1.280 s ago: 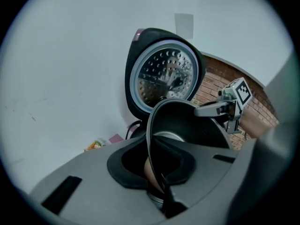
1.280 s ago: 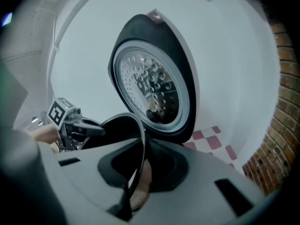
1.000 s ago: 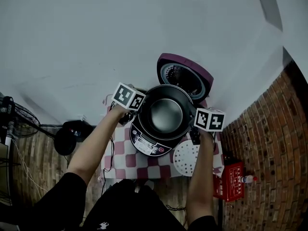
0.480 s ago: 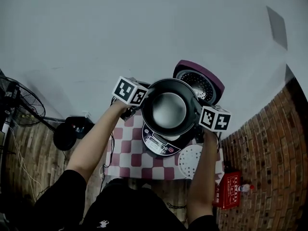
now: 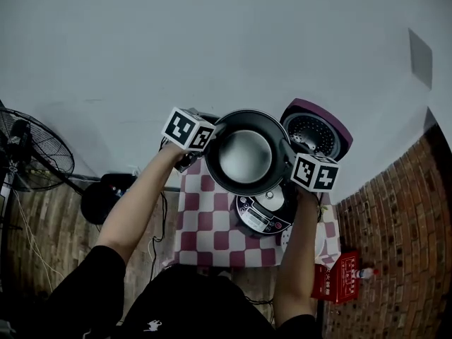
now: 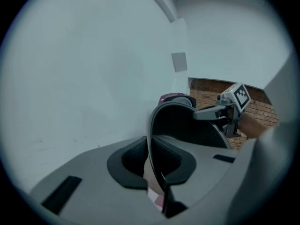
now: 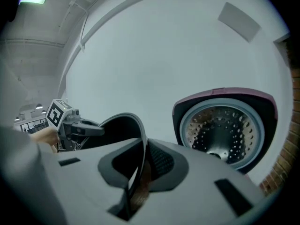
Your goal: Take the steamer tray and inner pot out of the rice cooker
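The dark inner pot (image 5: 246, 154) hangs in the air above and left of the rice cooker body (image 5: 267, 212), whose purple lid (image 5: 316, 134) stands open. My left gripper (image 5: 212, 140) is shut on the pot's left rim and my right gripper (image 5: 289, 168) is shut on its right rim. In the left gripper view the thin rim (image 6: 153, 135) runs between the pads of the left gripper (image 6: 152, 165). In the right gripper view the rim (image 7: 141, 139) sits pinched in the right gripper (image 7: 140, 165), with the lid's perforated inner plate (image 7: 222, 128) beyond. My right forearm mostly hides the white steamer tray.
The cooker stands on a small table with a red-and-white checked cloth (image 5: 205, 233) against a pale wall. A fan (image 5: 28, 154) and a black round object (image 5: 99, 202) are on the brick floor at left. A red box (image 5: 339, 277) lies at lower right.
Both grippers have lifted the inner pot up out of the cooker and carried it leftward. The cooker body now shows open below and right of the pot.
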